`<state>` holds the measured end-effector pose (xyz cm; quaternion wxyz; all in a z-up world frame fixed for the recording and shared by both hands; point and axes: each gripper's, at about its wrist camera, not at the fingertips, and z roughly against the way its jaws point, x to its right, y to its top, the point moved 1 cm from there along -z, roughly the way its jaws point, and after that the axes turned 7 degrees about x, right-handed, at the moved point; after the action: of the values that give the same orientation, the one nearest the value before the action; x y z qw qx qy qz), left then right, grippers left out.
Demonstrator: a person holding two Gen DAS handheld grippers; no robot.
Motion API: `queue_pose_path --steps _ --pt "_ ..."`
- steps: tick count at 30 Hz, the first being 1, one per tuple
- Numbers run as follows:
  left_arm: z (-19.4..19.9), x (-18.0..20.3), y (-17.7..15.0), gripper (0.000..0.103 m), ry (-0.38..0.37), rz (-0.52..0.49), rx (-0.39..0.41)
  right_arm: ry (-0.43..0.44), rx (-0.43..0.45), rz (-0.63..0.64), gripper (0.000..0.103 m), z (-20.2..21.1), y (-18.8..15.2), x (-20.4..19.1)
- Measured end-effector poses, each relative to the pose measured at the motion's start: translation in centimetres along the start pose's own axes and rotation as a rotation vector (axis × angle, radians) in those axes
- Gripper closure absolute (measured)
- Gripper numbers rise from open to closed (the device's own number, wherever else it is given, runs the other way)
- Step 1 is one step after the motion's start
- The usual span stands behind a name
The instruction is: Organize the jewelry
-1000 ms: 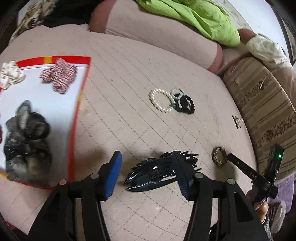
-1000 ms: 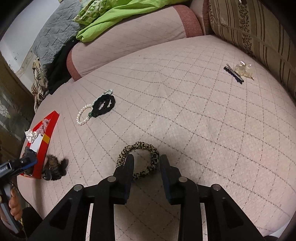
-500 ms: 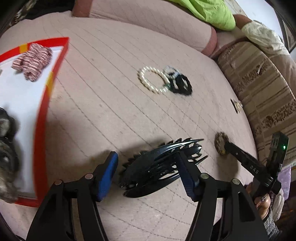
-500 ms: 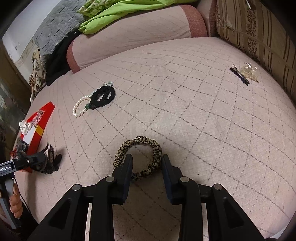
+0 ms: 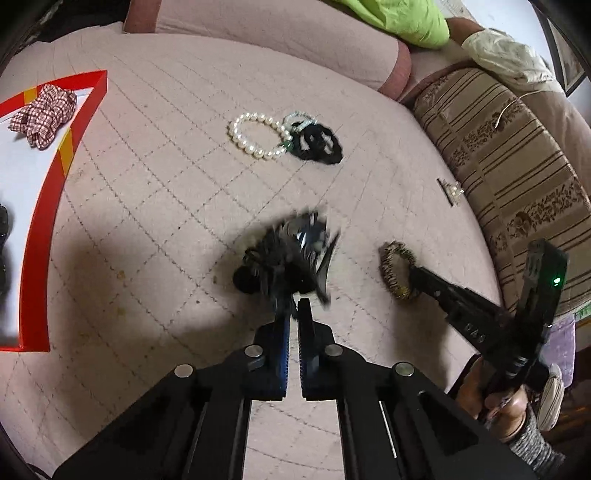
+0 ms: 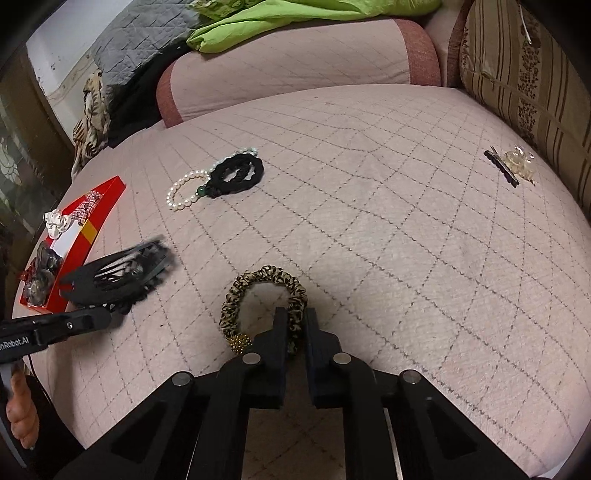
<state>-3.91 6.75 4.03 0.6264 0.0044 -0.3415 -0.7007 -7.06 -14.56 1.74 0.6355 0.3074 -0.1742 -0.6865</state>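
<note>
Only from the right wrist: white scrunchie in the red tray. Left gripper clamped on black claw clip, above the bedspread. Right gripper pinching leopard scrunchie, low on the bedspread.

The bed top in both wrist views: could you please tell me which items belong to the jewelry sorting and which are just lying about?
Job:
black claw clip, in left gripper
leopard scrunchie, in right gripper
pearl bracelet
black scrunchie
hairpin
red tray

Lying about:
green blanket
striped cushion
</note>
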Motion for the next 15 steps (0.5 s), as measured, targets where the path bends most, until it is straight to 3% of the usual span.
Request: queue_pose_path --steps 5,6,8,15 --pt "0.8 0.9 -0.1 0.096 0.018 -0.042 0.019 -0.006 0.008 0.011 0.094 0.3 -0.2 -0.4" --pt "0.9 1.0 -0.3 0.091 0.027 -0.055 0.019 -0.006 0.007 0.01 0.094 0.3 -0.2 -0.4" --pt "1.6 1.2 -0.7 0.051 0.061 -0.083 0.025 -0.002 0.005 0.009 0.094 0.4 -0.3 -0.4" --pt "5.4 1.7 -0.5 0.032 0.117 -0.207 0.117 0.004 0.011 0.015 0.093 0.8 -0.5 -0.6"
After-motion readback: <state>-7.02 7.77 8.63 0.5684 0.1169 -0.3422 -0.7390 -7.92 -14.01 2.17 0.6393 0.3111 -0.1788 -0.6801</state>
